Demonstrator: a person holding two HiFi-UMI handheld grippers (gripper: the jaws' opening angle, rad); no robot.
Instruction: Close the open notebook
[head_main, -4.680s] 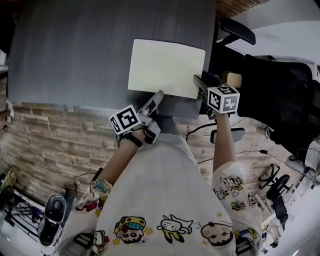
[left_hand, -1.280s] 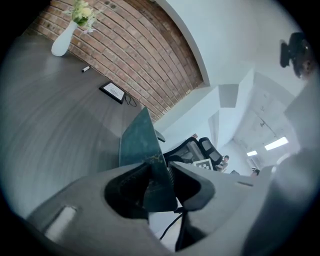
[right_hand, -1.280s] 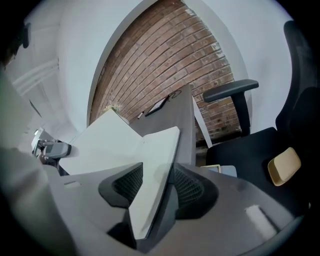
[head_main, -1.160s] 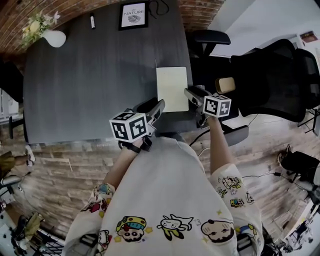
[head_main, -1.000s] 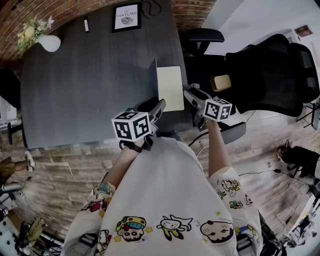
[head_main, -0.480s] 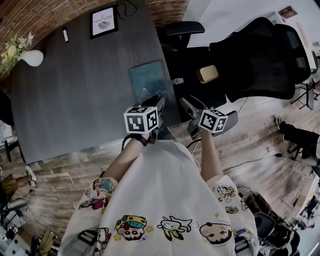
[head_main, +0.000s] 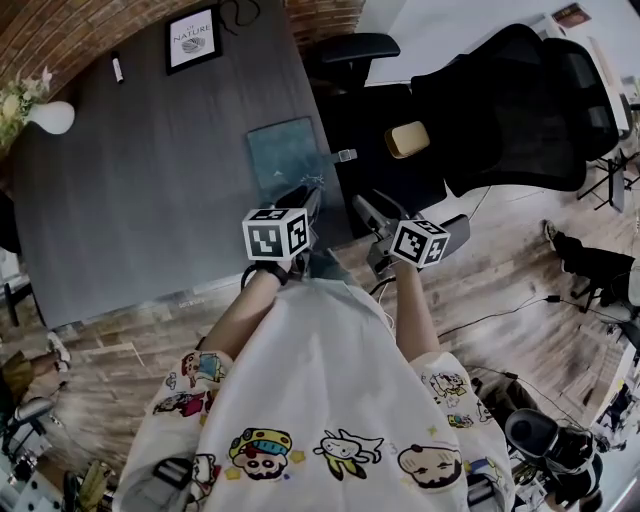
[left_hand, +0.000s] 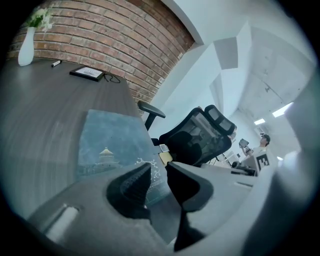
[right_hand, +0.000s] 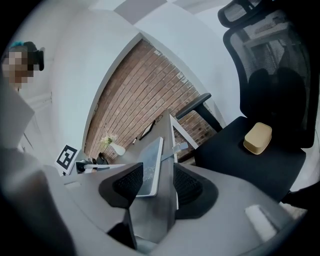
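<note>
The notebook (head_main: 288, 155) lies closed on the dark table (head_main: 130, 190) near its right edge, showing a blue-green cover with a pagoda drawing. My left gripper (head_main: 308, 190) hovers just at the book's near edge. Its jaws have just been closing and now stand a little apart with nothing between them. In the left gripper view the gripper (left_hand: 158, 167) has the notebook (left_hand: 112, 145) lying beyond it. My right gripper (head_main: 362, 205) hangs off the table's right side, open and empty. The right gripper view looks past that gripper (right_hand: 158, 170) at the notebook (right_hand: 152, 160) edge-on.
At the table's far end lie a framed picture (head_main: 194, 40) and a marker pen (head_main: 117, 67). A white vase with flowers (head_main: 45, 115) stands at the far left. Black office chairs (head_main: 500, 110) stand right of the table, a tan object (head_main: 405, 138) on one seat.
The notebook's cover has swung over the white pages and it now lies closed. Both grippers have drawn back from it toward the table's near edge.
</note>
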